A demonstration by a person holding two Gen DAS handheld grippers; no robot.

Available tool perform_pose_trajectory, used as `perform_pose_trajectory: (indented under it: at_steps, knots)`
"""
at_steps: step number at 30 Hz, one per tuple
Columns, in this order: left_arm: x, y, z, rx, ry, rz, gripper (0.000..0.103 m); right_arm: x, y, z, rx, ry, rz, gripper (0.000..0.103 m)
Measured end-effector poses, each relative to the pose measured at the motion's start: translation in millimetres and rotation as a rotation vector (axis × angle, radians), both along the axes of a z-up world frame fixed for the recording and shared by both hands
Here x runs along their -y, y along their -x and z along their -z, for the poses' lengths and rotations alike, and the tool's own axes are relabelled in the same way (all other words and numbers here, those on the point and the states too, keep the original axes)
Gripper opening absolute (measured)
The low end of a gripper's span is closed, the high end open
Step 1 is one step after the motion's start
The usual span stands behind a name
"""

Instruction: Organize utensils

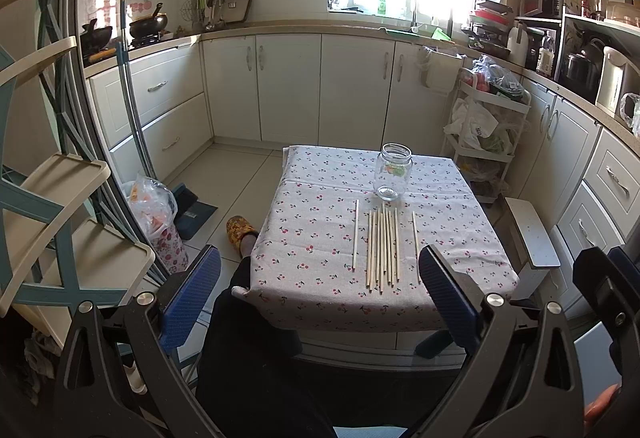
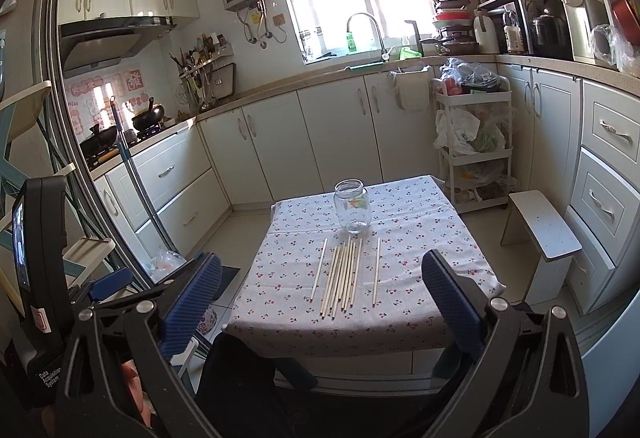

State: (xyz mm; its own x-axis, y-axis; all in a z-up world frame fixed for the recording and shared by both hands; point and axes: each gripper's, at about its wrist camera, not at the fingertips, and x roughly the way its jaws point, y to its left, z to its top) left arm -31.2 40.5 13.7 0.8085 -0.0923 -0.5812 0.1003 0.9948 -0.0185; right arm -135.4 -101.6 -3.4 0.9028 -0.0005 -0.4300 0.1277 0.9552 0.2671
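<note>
Left wrist view: the left hand-held gripper [image 1: 320, 302] is spread wide and empty. The chopsticks [image 1: 382, 248] lie on the desk [image 1: 304, 238] ahead, slightly right of its centre, long axes pointing away toward the glass jar [image 1: 393, 171] beyond.

Right wrist view: the right hand-held gripper [image 2: 322, 302] gapes wide, empty; the chopsticks [image 2: 343, 272] lie nearly dead ahead, so it seems better lined up. "Data Acquisition System" reads on the neighbouring device [image 2: 40, 278].

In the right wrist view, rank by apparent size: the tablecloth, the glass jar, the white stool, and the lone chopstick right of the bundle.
1. tablecloth
2. white stool
3. glass jar
4. lone chopstick: as long as the jar is tall, but far thinner.

Stool and jar lie at similar depth, so that ranking seems safe.
</note>
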Motion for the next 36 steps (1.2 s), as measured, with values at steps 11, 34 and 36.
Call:
perform_pose_trajectory:
  at_steps: [11,34,36]
  knots:
    - [1.4,2.0,1.8,-0.007,0.001,0.001,0.095,-0.5,-0.2,-0.6,-0.002,0.0,-0.002,0.096]
    - [-0.2,-26.5,22.5,-0.043,0.0,-0.015,0.095,7.2,-25.7,18.2,-0.054,0.011,0.023,0.096]
    - [-2.3,-42.9,34.0,-0.07,-0.002,-0.017,0.095,14.0,-44.8,34.9,-0.1,0.009,0.042,0.096]
